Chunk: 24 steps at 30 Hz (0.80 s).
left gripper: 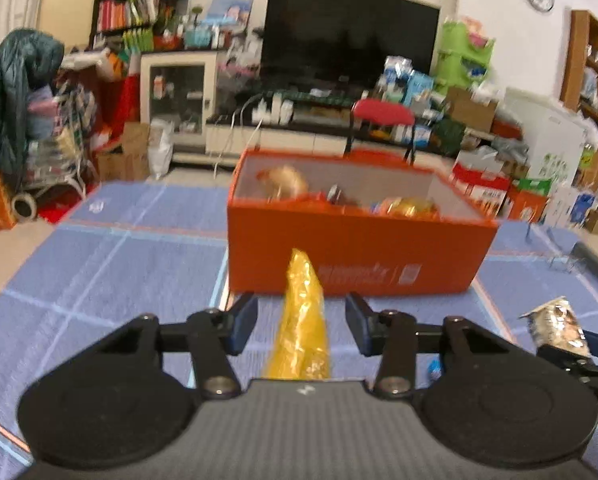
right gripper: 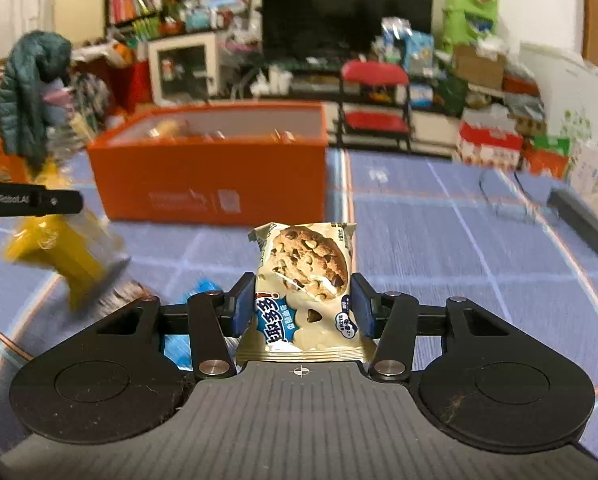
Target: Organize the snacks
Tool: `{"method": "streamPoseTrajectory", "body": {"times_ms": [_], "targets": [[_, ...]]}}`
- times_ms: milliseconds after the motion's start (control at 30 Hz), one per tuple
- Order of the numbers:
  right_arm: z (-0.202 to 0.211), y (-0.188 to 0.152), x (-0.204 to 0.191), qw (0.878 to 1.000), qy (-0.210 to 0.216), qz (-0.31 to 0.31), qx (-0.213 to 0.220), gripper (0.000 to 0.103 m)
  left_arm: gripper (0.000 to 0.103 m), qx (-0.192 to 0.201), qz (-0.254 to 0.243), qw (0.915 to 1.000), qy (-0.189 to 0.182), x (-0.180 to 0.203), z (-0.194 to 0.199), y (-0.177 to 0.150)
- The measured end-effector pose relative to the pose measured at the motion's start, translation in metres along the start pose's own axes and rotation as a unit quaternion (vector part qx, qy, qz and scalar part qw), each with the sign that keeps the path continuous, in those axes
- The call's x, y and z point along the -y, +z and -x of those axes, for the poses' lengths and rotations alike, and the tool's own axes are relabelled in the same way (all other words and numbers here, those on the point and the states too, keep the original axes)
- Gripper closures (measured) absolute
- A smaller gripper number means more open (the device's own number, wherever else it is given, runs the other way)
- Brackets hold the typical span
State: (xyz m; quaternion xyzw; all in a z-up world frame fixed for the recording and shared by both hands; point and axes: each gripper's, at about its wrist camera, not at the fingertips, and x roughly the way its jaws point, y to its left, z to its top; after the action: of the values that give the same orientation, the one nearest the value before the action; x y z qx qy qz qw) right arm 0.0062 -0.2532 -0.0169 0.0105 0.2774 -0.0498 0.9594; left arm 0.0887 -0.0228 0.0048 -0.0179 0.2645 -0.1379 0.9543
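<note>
An orange box (left gripper: 355,256) with several snacks inside stands on the blue mat; it also shows in the right wrist view (right gripper: 207,176). My left gripper (left gripper: 301,322) is open, with a yellow wrapped snack (left gripper: 303,320) standing between its fingers without touching them; the same snack shows blurred in the right wrist view (right gripper: 59,248). My right gripper (right gripper: 301,308) is shut on a cookie packet (right gripper: 307,284), held above the mat in front of the box. The packet also shows at the right of the left wrist view (left gripper: 559,326).
The blue checked mat (left gripper: 111,264) covers the floor. A black bar (right gripper: 581,220) lies at the right. Small blue wrapped items (right gripper: 175,344) lie under my right gripper. A red chair (left gripper: 381,128), a TV stand and clutter stand behind the box.
</note>
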Motion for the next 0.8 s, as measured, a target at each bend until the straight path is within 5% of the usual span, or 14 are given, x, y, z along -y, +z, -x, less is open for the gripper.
{"method": "streamPoseTrajectory", "body": {"times_ms": [67,100,233,267,333,367,433,500,667,800], "targets": [[0.006,0.007,-0.003,1.000,0.006,0.002,0.010,0.067,0.067,0.008,-0.005,0.9999,-0.006,0.001,0.007,0.005],[0.007,0.009,-0.002,1.000,0.009,0.000,0.012,0.067,0.083,0.007,-0.005,0.9999,-0.013,0.002,0.008,0.007],[0.008,0.009,-0.003,1.000,0.016,-0.005,0.009,0.067,0.086,-0.019,-0.001,0.9996,-0.020,-0.002,-0.004,-0.001],[0.008,0.010,-0.002,1.000,0.016,-0.007,0.009,0.067,0.083,-0.027,0.002,0.9994,-0.020,-0.006,-0.011,-0.005],[0.010,0.011,-0.001,1.000,0.016,-0.008,0.012,0.067,0.062,-0.022,0.015,0.9997,-0.001,-0.020,-0.012,-0.009],[0.011,0.011,0.000,1.000,0.016,-0.008,0.014,0.067,0.036,-0.010,0.023,0.9997,0.006,-0.027,-0.008,-0.008],[0.012,0.010,0.003,1.000,0.018,-0.010,0.015,0.067,0.029,0.013,0.040,0.9988,0.024,-0.046,0.003,-0.006],[0.010,0.010,0.008,0.999,0.027,-0.021,0.011,0.067,0.001,0.004,0.070,0.9962,0.052,-0.063,0.005,-0.006],[0.006,0.012,0.005,0.998,0.051,-0.035,0.012,0.067,0.001,-0.064,0.180,0.9759,0.105,-0.096,-0.011,-0.013],[0.008,0.011,0.003,0.997,0.063,-0.034,0.013,0.067,0.001,-0.075,0.204,0.9648,0.148,-0.087,-0.024,-0.012]]}}
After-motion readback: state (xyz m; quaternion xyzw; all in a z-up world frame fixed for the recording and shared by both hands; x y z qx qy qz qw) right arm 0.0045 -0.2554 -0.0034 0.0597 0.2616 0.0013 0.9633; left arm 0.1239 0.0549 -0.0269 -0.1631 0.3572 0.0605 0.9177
